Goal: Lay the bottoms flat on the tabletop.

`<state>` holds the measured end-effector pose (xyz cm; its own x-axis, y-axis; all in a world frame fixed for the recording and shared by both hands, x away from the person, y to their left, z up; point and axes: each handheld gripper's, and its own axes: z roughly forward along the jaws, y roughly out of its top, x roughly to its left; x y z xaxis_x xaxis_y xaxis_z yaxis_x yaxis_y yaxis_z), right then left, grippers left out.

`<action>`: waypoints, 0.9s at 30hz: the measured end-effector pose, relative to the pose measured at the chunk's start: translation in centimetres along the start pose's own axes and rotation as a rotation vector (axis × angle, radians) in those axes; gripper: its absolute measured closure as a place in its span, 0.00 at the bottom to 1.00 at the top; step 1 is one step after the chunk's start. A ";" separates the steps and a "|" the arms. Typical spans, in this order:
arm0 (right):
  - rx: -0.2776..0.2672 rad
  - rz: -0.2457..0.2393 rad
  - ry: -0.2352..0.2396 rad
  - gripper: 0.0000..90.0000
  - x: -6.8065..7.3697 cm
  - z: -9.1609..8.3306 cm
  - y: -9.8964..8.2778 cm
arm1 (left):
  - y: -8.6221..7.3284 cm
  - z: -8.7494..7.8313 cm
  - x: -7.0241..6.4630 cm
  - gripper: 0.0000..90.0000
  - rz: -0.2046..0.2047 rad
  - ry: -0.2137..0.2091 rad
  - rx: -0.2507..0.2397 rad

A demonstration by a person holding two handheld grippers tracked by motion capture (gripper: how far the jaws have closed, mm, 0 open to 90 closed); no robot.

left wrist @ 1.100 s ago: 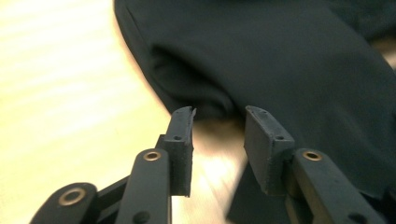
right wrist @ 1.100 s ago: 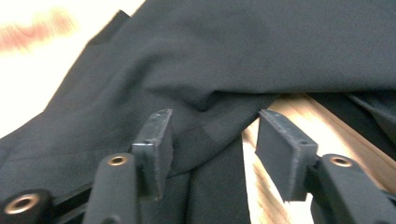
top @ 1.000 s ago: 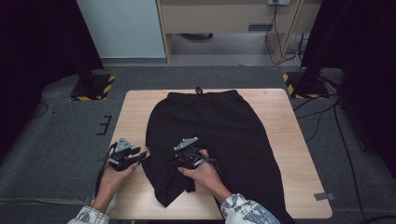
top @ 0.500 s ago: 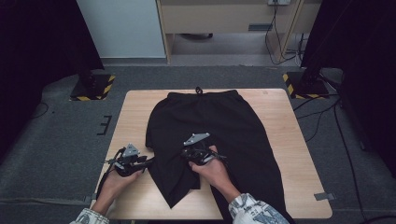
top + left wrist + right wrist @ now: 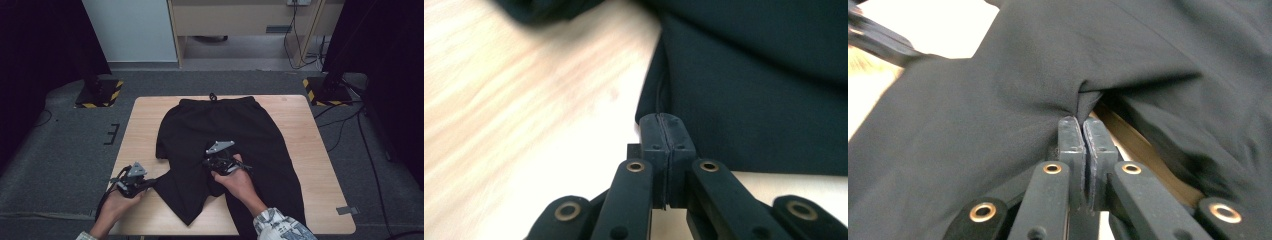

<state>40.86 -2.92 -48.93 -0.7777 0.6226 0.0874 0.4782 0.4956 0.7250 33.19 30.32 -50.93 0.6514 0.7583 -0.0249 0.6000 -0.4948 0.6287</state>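
Grey carpet all round a pale wooden table (image 5: 150, 120), with black stands and yellow-black striped bases at the far corners, seen from the high view. Black trousers (image 5: 220, 125) spread flat on the tabletop, waistband and drawstring toward the far edge, one leg pulled out at an angle toward the near left corner. Left gripper (image 5: 150, 182) low at the near left, at the edge of that angled leg; right gripper (image 5: 220, 162) near the middle of the cloth, grey three-cornered plate on top, hand behind it. Jaw state hard to read from above. Closer in, left gripper view: jaws of the left gripper (image 5: 666, 122) just closed, pads pressed together on the very edge of the trouser leg (image 5: 749, 100), bare wood (image 5: 524, 125) to one side, cloth flat beyond. Right gripper view: jaws of the right gripper (image 5: 1080, 125) pressed together on a pinch of black cloth (image 5: 998, 100), fabric gathered into radiating creases at the tips, a strip of tabletop (image 5: 1143, 150) visible beneath a lifted fold, something the high view hides under the hand.
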 end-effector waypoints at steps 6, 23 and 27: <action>0.032 -0.009 -0.016 0.99 -0.5 -1.3 -1.5 | -2.8 -3.0 -0.7 0.99 -0.006 0.007 -0.017; 0.016 -0.001 -0.004 0.96 -0.9 -1.1 -2.3 | 3.0 2.6 1.0 0.71 0.045 -0.013 -0.166; 0.012 0.002 0.000 0.96 -1.0 -1.1 -2.3 | 3.0 3.8 1.3 0.77 0.041 -0.037 -0.123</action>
<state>40.08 -5.32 -49.90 -0.7764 0.6239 0.0888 0.4850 0.5016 0.7163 37.60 28.18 -52.06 0.6923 0.7212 -0.0244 0.5123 -0.4674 0.7205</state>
